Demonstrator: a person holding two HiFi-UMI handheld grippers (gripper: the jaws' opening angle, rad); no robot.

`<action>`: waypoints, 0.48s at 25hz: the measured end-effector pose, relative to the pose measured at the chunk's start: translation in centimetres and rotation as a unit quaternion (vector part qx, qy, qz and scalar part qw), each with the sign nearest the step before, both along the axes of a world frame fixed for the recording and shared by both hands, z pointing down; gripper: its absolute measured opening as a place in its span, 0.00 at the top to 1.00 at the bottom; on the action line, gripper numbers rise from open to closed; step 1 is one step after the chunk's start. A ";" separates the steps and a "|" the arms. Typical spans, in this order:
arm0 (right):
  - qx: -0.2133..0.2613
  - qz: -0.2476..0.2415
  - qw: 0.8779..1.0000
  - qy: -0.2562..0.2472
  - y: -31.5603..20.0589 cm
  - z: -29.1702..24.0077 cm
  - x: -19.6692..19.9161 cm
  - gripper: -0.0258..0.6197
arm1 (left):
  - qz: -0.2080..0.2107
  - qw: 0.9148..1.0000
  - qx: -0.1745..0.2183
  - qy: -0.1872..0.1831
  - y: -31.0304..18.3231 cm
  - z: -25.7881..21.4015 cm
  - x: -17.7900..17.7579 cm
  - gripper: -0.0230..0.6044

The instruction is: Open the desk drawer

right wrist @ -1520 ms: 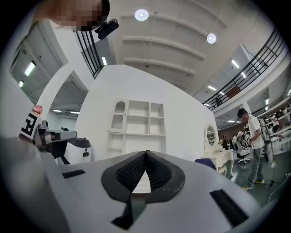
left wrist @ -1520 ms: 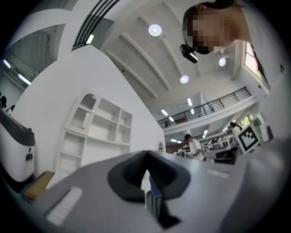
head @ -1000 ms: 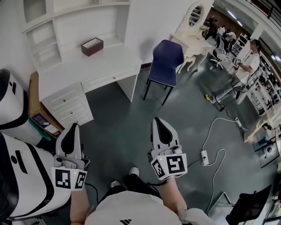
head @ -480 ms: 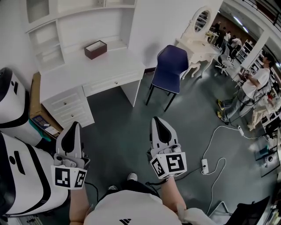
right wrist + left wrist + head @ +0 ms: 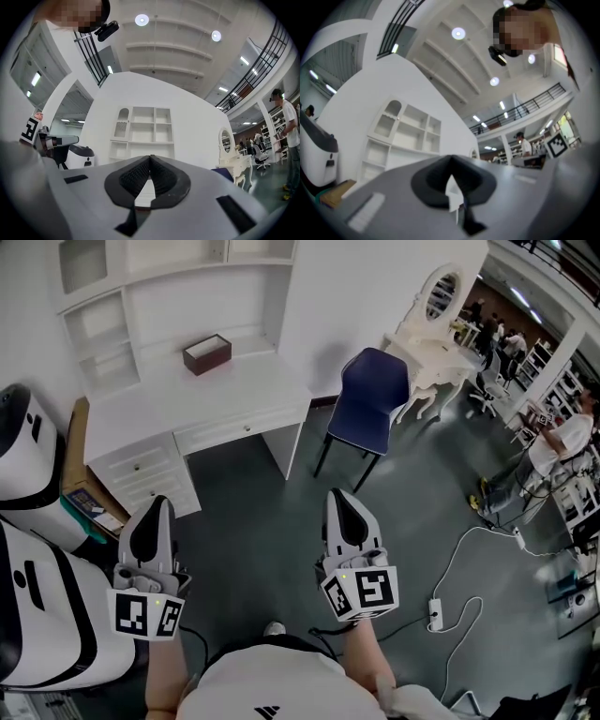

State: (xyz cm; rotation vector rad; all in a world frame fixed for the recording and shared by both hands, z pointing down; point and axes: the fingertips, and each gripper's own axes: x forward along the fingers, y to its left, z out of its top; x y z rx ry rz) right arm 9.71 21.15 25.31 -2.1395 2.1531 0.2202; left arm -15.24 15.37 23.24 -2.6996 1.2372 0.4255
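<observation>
Head view: you are holding left gripper (image 5: 156, 519) and right gripper (image 5: 341, 510) closed, empty, well apart from the white desk drawer (image 5: 220, 436) at upper left; closed jaws are risking glancing off its knob (image 5: 247, 428).

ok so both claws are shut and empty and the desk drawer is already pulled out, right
Not the drawer. The head view shows the desk drawer closed, its front flush under the top of the desk, with both claws well short of it. The rest holds: the left claw and the right claw are shut and empty.
</observation>
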 end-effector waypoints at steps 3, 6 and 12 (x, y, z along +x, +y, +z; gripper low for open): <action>0.001 -0.008 1.000 -0.001 -0.1 0.2 1.2 0.96 | -0.007 1.000 0.002 0.002 0.0 0.0 1.2 0.96; 0.002 -0.013 1.000 -0.011 0.2 0.6 2.5 0.96 | -0.008 1.000 0.005 -0.004 0.6 0.1 2.6 0.96; -0.007 -0.020 0.999 -0.024 -0.5 1.7 3.6 0.96 | -0.003 1.000 0.004 -0.022 0.5 0.5 4.4 0.96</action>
